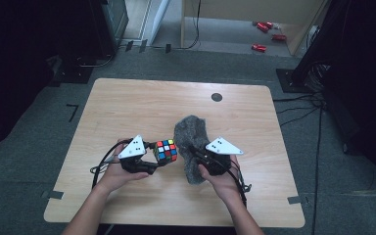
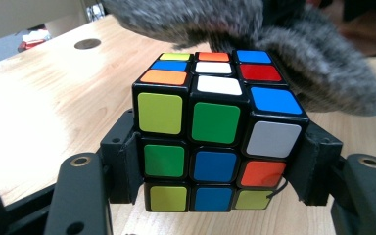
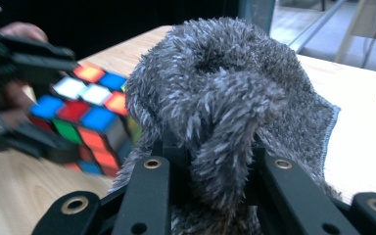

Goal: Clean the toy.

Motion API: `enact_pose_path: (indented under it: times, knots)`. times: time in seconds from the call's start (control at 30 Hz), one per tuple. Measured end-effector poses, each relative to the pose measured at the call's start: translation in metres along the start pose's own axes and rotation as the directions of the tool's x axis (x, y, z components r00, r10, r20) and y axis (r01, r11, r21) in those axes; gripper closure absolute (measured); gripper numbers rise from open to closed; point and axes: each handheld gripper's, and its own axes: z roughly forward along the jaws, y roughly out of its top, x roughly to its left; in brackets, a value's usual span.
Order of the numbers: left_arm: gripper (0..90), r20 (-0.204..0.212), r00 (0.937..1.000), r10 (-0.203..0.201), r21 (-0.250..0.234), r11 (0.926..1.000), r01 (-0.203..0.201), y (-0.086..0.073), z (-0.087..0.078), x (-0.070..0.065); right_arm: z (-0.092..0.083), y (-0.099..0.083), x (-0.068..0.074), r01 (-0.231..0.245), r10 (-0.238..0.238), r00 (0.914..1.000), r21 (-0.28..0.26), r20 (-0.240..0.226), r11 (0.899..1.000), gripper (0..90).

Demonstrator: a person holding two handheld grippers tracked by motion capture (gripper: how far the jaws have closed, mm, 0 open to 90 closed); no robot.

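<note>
The left gripper (image 1: pixel 157 157) sits at the left of the table's near half, carried in the person's left hand (image 1: pixel 120 174); its jaws are clamped on a colour cube (image 1: pixel 166 151), one pad pressed to each side face of the cube in the left gripper view; the cube (image 2: pixel 215 132) is held clear of the wooden table (image 1: pixel 127 107), its upper face showing yellow, orange, blue, white and red tiles. Directly right of the cube lies a grey fleecy cloth (image 1: pixel 190 132); in the left gripper view the cloth (image 2: pixel 284 44) hangs over the cube's far edge, very close to it; contact cannot be confirmed. The right gripper (image 1: pixel 194 151) is carried in the right hand (image 1: pixel 220 181) at the right of the cloth; its jaws are pinched tight on a bunched fold of the cloth (image 3: pixel 225 107), seen between the two black arms in the right gripper view; the far part of the cloth rests on the table. A dark round hole (image 1: pixel 217 97) marks the table's far side, well apart from both grippers.
</note>
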Motion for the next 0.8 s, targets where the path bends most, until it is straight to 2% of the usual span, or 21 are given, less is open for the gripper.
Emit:
enact_pose_path:
  times: [0.1,0.17,0.47,0.53,0.6,0.7,0.8]
  knots:
    - [35.6,0.008,0.9997,0.024,0.022,0.9995,-0.024,0.002,0.007,-0.007,0.003,0.001,0.008,0.001,-0.001,0.9995,0.004,-0.033,1.000,74.0]
    - [35.6,0.000,0.9987,0.051,0.050,0.9974,-0.051,0.003,0.012,-0.011,0.006,0.000,0.015,0.015,-0.015,0.9991,0.012,-0.039,1.000,74.0]
    - [35.6,-0.004,0.9972,0.075,0.089,0.9932,-0.075,0.005,0.020,-0.021,0.011,0.000,0.037,0.023,-0.020,0.9949,0.023,-0.098,0.999,73.8]
    - [35.7,0.000,0.9965,0.083,0.078,0.9935,-0.083,0.007,0.018,-0.022,0.011,0.001,0.037,0.023,-0.021,0.9954,0.017,-0.094,1.000,73.7]
    - [35.7,0.016,0.9966,0.081,0.061,0.9948,-0.082,0.008,0.016,-0.022,0.010,0.002,0.031,0.002,-0.001,0.9961,0.009,-0.088,1.000,73.8]
    - [35.7,0.027,0.9972,0.070,0.042,0.9966,-0.071,0.009,0.014,-0.020,0.009,0.001,0.021,-0.031,0.032,0.9976,0.011,-0.061,0.999,73.9]
    - [35.7,0.031,0.9980,0.055,0.038,0.9977,-0.056,0.008,0.014,-0.018,0.008,-0.001,0.018,-0.042,0.042,0.9975,0.014,-0.057,0.999,74.2]
